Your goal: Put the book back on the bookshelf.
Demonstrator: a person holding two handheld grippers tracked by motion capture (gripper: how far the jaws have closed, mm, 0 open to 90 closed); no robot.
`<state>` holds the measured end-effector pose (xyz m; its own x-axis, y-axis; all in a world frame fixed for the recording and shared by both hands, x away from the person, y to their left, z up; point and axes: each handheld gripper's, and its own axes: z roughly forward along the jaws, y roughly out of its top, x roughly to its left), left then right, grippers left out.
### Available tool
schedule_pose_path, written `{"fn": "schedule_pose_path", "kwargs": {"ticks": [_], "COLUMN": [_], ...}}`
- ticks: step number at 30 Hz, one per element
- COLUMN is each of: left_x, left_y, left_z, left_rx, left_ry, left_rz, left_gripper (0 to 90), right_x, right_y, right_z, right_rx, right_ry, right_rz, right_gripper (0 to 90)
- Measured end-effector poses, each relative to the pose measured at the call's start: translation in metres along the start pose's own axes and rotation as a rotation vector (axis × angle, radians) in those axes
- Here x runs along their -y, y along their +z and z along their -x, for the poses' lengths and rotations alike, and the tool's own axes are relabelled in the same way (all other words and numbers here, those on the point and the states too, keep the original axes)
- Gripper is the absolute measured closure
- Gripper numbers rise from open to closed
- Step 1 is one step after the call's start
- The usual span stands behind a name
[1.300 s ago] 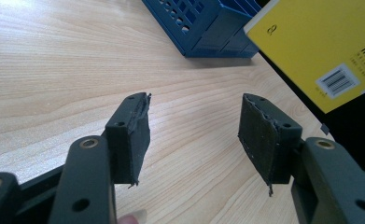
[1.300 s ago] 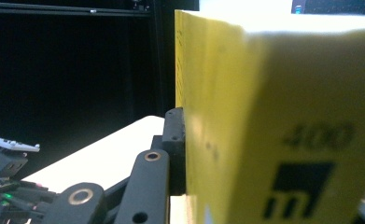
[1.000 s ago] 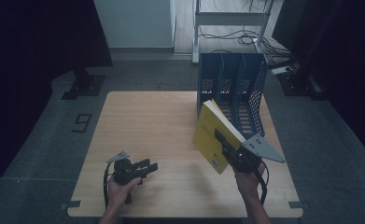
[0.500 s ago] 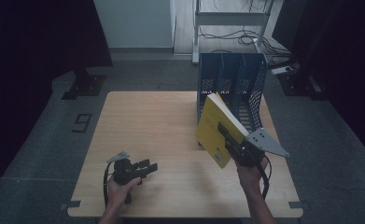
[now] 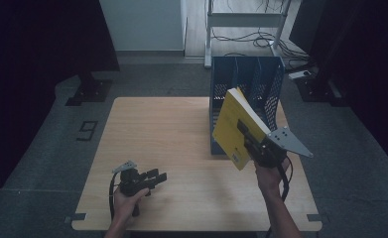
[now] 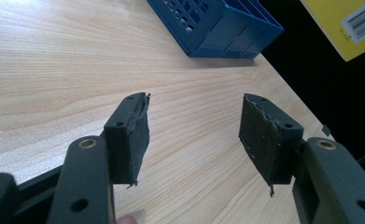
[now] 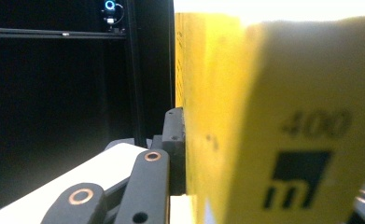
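Note:
A thick yellow book (image 5: 229, 124) hangs tilted above the right side of the wooden table (image 5: 157, 129), just in front of the blue slotted file rack (image 5: 246, 82). My right gripper (image 5: 247, 133) is shut on the book's lower edge. In the right gripper view, one black finger (image 7: 173, 140) presses against the yellow cover (image 7: 273, 116). My left gripper (image 5: 158, 177) rests low near the table's front left. Its jaws stand open (image 6: 194, 126) with only bare wood between the pads. The left gripper view also takes in the rack (image 6: 217, 23) and a corner of the book (image 6: 343, 23).
The rack stands at the table's far right edge. Behind the table is a metal frame (image 5: 246, 20) with cables on the floor. Dark curtains (image 5: 42, 44) hang at the left and right. A person's hands and forearms enter from the bottom.
My right gripper has lifted the yellow book and carried it slightly right, closer to the rack. The left gripper has stayed where it was.

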<state>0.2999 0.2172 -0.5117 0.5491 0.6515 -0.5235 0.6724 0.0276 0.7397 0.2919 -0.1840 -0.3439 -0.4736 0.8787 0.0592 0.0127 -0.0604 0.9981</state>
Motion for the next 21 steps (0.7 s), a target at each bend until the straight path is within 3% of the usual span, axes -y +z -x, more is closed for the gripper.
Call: {"fn": "schedule_pose_path", "kwargs": {"ticks": [21], "left_x": [0.0], "left_y": [0.003], "left_z": [0.002], "left_rx": [-0.008], "left_ry": [0.011], "left_rz": [-0.027], "left_gripper": [41.7], "right_x": [-0.003], "right_y": [0.015], "right_z": [0.017], "right_rx": [0.05], "right_ry": [0.003], "right_rz": [-0.011], "right_gripper": [74.7]}}
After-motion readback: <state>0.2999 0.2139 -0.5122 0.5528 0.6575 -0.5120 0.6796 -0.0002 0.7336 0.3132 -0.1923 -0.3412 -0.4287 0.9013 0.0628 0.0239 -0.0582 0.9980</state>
